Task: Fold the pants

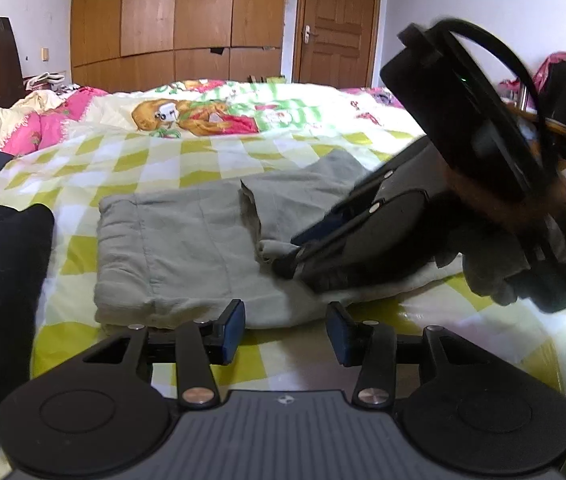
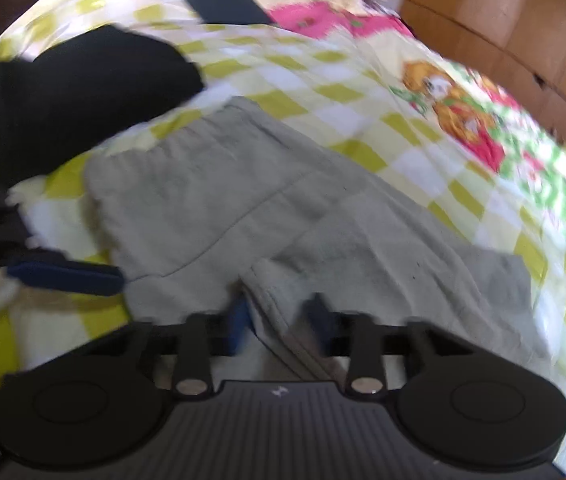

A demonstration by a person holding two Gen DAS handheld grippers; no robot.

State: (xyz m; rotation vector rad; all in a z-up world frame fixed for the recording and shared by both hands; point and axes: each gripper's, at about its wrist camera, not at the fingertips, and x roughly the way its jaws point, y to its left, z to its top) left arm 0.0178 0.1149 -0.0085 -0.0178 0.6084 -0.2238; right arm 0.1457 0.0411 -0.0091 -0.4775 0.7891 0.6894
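Two tongs working grey pants on the bed.
Right tongs are pinching a fold of cloth; left tongs are hanging released at the near edge.

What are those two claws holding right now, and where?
The right gripper pinches the grey pants at a folded hem edge. The left gripper is open, holding nothing.

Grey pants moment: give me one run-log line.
pants: grey, partly folded on checked bedspread | right gripper: shut on pants fold | left gripper: open, empty, near pants edge
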